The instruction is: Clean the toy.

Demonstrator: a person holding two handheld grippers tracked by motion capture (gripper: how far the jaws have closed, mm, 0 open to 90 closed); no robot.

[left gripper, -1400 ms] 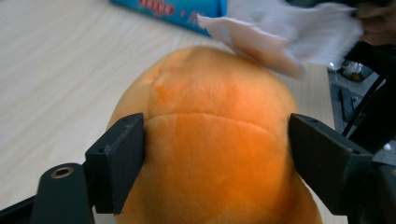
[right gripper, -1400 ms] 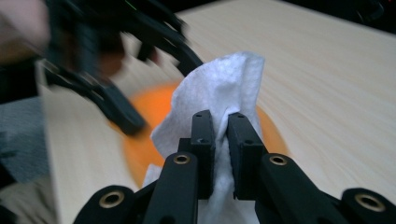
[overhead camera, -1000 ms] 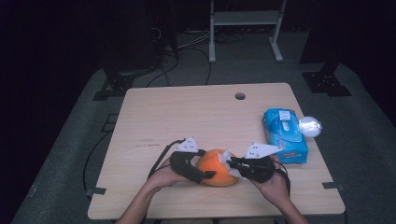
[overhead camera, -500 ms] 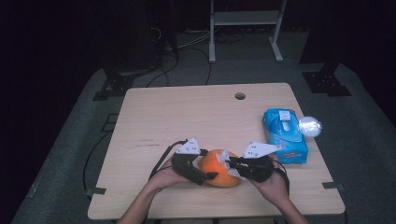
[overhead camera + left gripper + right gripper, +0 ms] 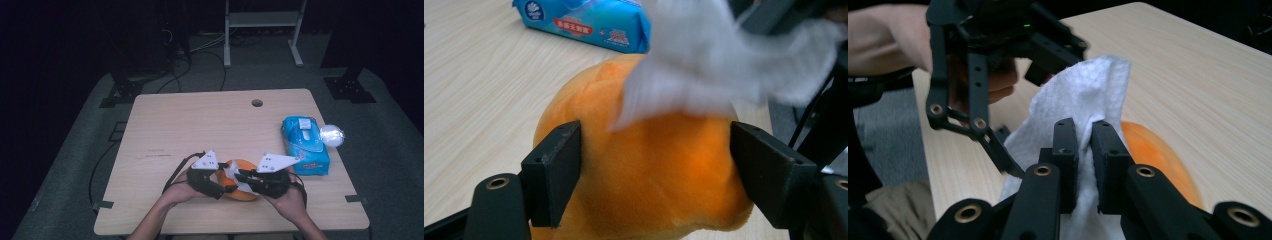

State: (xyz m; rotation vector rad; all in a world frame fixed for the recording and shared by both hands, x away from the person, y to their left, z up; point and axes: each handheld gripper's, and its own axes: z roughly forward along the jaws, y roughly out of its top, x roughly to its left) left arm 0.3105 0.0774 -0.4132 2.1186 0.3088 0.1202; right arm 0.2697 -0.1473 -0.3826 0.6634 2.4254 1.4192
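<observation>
A soft orange plush fruit (image 5: 244, 194) lies on the wooden table (image 5: 200, 130) near its front edge. My left gripper (image 5: 221, 188) comes at it from the left. Its jaws have just been closing, and in the left gripper view both pads (image 5: 555, 170) press the orange plush (image 5: 659, 170). My right gripper (image 5: 243, 178) reaches in from the right and is shut on a white wipe (image 5: 1083, 90), which hangs over the top of the plush (image 5: 1153, 155). The wipe (image 5: 704, 75) is blurred in the left gripper view.
A blue pack of wet wipes (image 5: 305, 145) lies at the table's right edge, with a shiny crumpled clear ball (image 5: 331, 135) beside it. A round cable hole (image 5: 257, 103) sits at the far side. Dark stands and cables surround the table on the floor.
The right gripper has lifted slightly with the wipe over the plush. The left hand has stayed in place at the plush's left side.
</observation>
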